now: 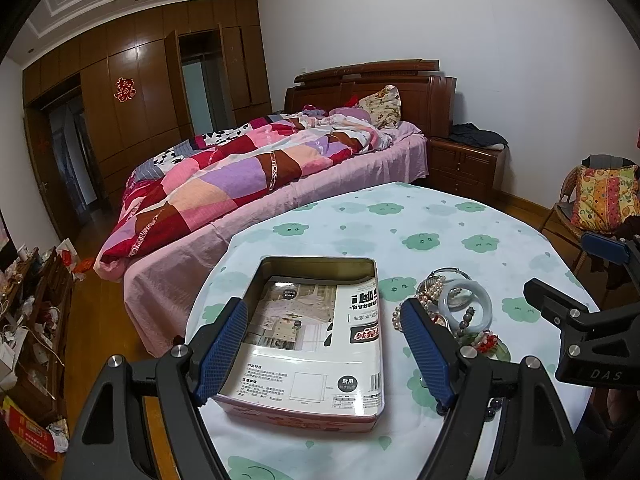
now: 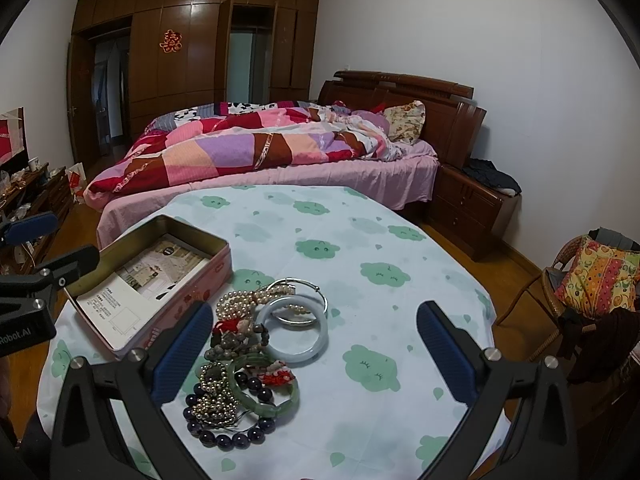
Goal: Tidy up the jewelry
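Left wrist view: tin [image 1: 316, 344] long axis away, jewelry [image 1: 460, 312] right.

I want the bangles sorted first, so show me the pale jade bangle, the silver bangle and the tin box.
pale jade bangle [image 2: 318, 340]: right wrist view, right side of ring.
silver bangle [image 2: 325, 300]: right wrist view, right edge.
tin box [image 1: 316, 261]: left wrist view, far rim.

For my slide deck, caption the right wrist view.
Open right gripper above heaped bead and jade bracelets beside open pink tin box.
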The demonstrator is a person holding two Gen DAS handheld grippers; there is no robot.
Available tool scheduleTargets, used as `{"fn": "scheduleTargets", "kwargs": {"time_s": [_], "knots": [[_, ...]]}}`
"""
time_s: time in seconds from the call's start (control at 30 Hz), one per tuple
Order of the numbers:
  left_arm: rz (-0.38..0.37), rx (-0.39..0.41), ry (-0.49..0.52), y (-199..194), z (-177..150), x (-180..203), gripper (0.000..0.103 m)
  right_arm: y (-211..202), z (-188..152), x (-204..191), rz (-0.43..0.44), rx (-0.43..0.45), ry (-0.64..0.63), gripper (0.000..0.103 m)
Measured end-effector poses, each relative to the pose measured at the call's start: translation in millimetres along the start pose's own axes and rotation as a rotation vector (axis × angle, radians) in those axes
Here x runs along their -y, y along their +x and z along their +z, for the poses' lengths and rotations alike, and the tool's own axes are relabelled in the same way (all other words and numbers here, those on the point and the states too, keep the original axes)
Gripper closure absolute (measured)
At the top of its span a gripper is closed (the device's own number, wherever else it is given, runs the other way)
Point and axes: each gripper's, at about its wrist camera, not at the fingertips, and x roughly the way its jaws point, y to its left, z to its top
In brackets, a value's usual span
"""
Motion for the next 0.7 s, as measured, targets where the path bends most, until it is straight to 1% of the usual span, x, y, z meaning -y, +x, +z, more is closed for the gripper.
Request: {"fn": "scheduleTargets", "kwargs": {"time_s": [0.33,0.57,0.63,0.7], "knots": [[0.002,-0.001,0.001,0,0,0,0.024,1,-1,0,0.001,-0.001,0.000,0.000],[-0.002,-0.009,-0.003,2,-3,-5,0.024,4,4,1,0.000,-0.004,-0.001,0.000],[-0.001,-0.014,-0.006,2,-5,-7,0.024,4,-6,2,-0.004,-0.007,-0.003,0.000],[0.001,-0.016,-0.008,3,-7,-10,0.024,4,-6,2,-0.005,-0.010,-0.001,0.000]]}}
